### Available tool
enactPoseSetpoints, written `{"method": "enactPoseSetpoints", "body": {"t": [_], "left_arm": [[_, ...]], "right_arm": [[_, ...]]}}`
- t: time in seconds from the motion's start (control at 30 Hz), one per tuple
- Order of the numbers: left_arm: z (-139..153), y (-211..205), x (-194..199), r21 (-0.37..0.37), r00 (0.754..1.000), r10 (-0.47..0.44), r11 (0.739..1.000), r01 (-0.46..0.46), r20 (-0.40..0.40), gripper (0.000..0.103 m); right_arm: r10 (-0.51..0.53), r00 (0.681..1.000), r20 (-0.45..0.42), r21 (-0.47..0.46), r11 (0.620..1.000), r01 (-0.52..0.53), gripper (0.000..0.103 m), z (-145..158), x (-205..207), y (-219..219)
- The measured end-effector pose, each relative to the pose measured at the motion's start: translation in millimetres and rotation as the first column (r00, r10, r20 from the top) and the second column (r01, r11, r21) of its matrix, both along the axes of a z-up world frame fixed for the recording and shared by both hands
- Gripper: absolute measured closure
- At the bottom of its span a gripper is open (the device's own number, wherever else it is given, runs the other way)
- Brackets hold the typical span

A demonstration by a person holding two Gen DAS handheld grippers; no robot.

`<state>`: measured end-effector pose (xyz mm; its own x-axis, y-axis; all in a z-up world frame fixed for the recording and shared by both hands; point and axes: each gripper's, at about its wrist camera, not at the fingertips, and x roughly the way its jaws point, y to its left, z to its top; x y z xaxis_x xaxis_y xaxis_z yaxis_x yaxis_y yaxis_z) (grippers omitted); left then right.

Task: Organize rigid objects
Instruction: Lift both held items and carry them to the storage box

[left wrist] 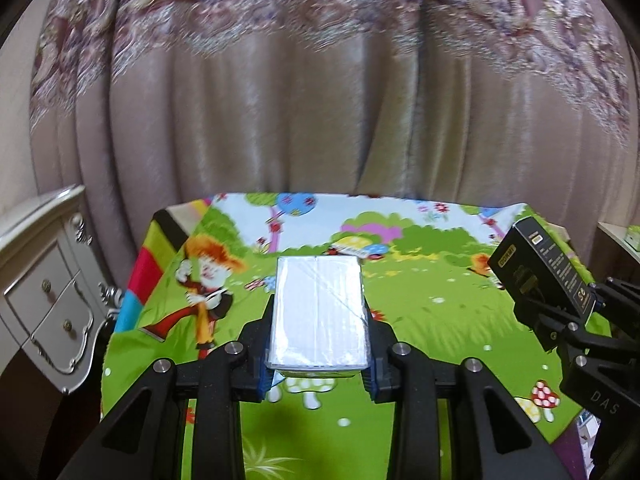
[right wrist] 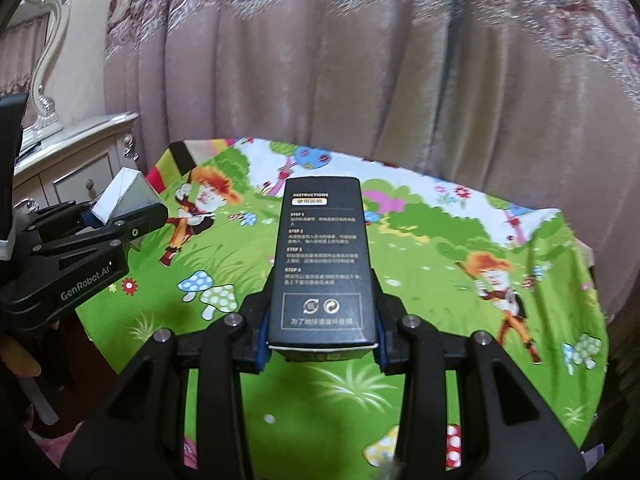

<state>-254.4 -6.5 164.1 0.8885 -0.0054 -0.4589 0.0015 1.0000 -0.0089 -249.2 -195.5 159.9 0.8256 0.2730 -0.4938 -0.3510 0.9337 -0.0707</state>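
Clamped between the jaws of the left claw [left wrist: 318, 354] is a white box [left wrist: 319, 312] wrapped in clear film, its long axis running straight ahead along the fingers and its far end projecting well past them. A black box [right wrist: 322, 264] printed with instruction text is gripped the same way by the right claw [right wrist: 322, 340], long axis forward, near end seated between the pads. Both boxes are carried clear of the tabletop [left wrist: 420, 312], which lies below and ahead of each claw under a bright cartoon-printed cloth; no other loose object is seen on it. Since each thing is already held, the coming move is judged to turn on where each box is to be set down: the open cloth ahead is equally near both claws, and no target spot is marked.

From the left wrist view, the right claw [left wrist: 560, 308] is seen to the right with the black box [left wrist: 544, 268] angled upward and its side label visible. From the right wrist view, the left claw [right wrist: 120, 220] is seen to the left, and the white box [right wrist: 124, 196] is shown end-on. A pale drawer cabinet [left wrist: 48, 292] stands left of the tabletop, and a patterned curtain [left wrist: 320, 100] hangs behind.
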Motion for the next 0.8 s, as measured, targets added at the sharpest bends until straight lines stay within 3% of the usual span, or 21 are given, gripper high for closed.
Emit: {"method": "enactPoseSetpoints", "body": {"t": [0.47,0.8], "left_arm": [[16.5,-60.4,-24.6,0.057,0.988,-0.148,0.988,0.145,0.037,0.068],[22.3,-117.3,-36.1,0.102,0.959,-0.281,0.956,0.276,0.040,0.068]], "right_arm": [[-0.106,0.992,0.063,0.012,0.994,0.105,0.061,16.2,-39.9,-60.8],[-0.206,0.977,0.056,0.027,0.978,0.205,0.061,11.8,-67.1,-111.0]]}}
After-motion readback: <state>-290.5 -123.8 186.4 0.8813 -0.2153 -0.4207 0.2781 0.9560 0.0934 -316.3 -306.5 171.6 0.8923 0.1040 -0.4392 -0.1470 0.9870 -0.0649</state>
